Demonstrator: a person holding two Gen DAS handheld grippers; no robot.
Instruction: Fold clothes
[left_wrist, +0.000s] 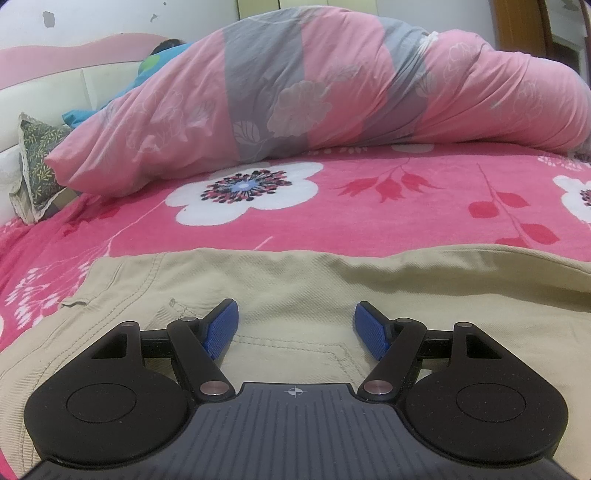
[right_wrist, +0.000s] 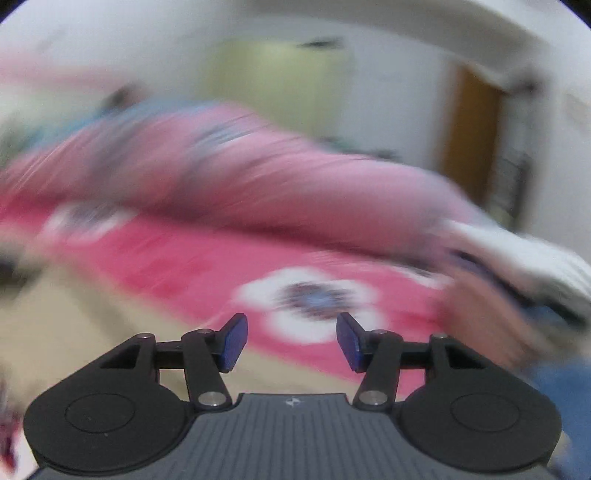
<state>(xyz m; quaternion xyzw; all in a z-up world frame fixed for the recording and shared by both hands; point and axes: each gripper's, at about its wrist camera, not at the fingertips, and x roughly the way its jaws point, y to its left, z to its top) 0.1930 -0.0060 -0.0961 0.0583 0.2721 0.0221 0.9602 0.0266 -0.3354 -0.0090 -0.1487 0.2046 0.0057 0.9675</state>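
Khaki trousers (left_wrist: 295, 280) lie flat on the pink flowered bedspread (left_wrist: 332, 221), a back pocket facing up. My left gripper (left_wrist: 295, 306) hovers low over the pocket area, open, its blue pads (left_wrist: 221, 328) wide apart with only the cloth below them. The right wrist view is heavily blurred. There my right gripper (right_wrist: 291, 321) is open with nothing between its blue pads (right_wrist: 232, 343), over the bedspread (right_wrist: 184, 269) and its white flower. The khaki trousers (right_wrist: 74, 332) show to its left.
A rolled pink and grey quilt (left_wrist: 314, 99) lies across the back of the bed. A patterned pillow (left_wrist: 37, 166) sits at the left, with something blue (left_wrist: 155, 62) behind the quilt. Blurred white and tan cloth (right_wrist: 517, 251) lies at the right, below a brown door (right_wrist: 469, 140).
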